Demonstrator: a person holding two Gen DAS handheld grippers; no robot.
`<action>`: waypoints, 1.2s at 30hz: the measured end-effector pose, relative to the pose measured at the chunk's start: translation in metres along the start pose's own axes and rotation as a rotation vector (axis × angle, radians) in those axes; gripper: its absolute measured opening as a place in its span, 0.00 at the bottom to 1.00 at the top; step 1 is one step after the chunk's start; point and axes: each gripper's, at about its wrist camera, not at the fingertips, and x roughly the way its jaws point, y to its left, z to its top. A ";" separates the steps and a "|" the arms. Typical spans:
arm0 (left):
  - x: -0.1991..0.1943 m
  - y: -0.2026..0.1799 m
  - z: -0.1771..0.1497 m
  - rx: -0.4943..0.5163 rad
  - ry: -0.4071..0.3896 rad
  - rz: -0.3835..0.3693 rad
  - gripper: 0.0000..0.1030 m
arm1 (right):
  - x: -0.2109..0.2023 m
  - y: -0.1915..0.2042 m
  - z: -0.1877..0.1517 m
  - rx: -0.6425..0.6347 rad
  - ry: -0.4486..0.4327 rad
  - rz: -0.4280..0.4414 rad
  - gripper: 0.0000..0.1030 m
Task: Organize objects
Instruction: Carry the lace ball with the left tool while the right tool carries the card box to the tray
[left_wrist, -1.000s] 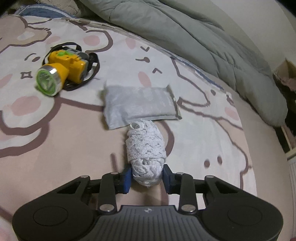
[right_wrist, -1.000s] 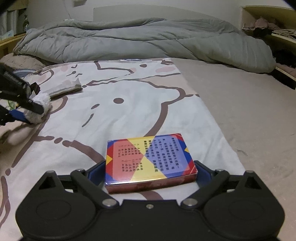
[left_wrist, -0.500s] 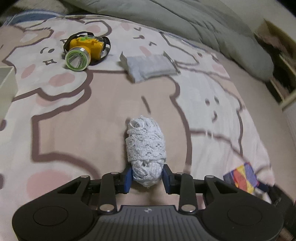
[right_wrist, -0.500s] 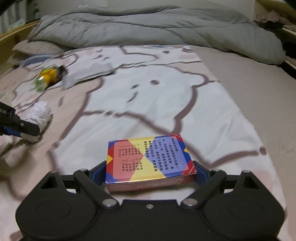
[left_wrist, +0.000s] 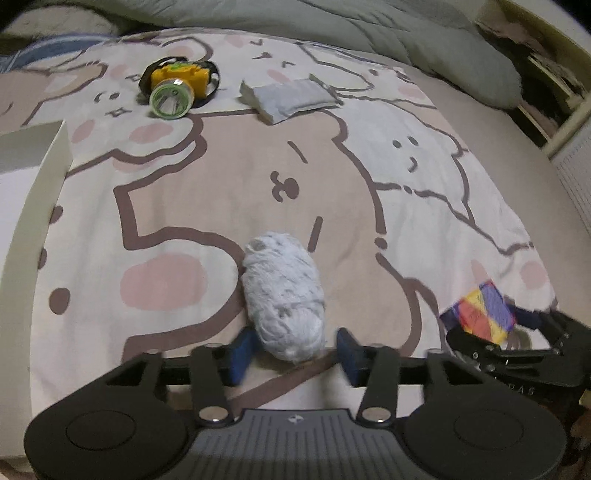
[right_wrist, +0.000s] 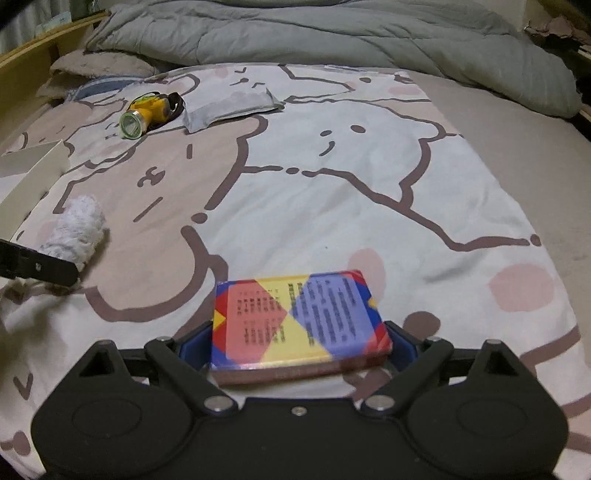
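Observation:
A white lace roll (left_wrist: 284, 306) lies between the blue pads of my left gripper (left_wrist: 293, 350), whose jaws are opening. The right pad stands clear of the roll and the left pad is just beside it. The roll (right_wrist: 77, 229) rests on the cartoon-print sheet, with a left finger (right_wrist: 37, 266) over its near end in the right wrist view. My right gripper (right_wrist: 295, 343) is shut on a flat red, yellow and blue box (right_wrist: 295, 317), held a little above the sheet. That box (left_wrist: 480, 314) and gripper also show at the right edge of the left wrist view.
A yellow headlamp (left_wrist: 173, 88) and a grey pouch (left_wrist: 291, 98) lie farther up the bed. A white open carton (left_wrist: 37, 184) stands at the left edge. A grey duvet (left_wrist: 406, 37) is bunched along the far side, with shelving at the right.
The left jaws have spread off the lace roll. Both grippers have drawn back down the bed, so the headlamp and pouch look farther away, and the white carton has come into view.

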 end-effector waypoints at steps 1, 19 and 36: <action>0.001 -0.001 0.002 -0.018 -0.005 -0.005 0.61 | 0.002 -0.001 0.003 0.012 0.002 0.003 0.92; -0.011 0.010 0.020 -0.126 -0.091 0.045 0.40 | 0.004 0.001 0.019 0.052 0.010 0.017 0.90; -0.122 0.099 0.022 -0.220 -0.291 0.159 0.40 | -0.040 0.092 0.094 0.001 -0.158 0.143 0.90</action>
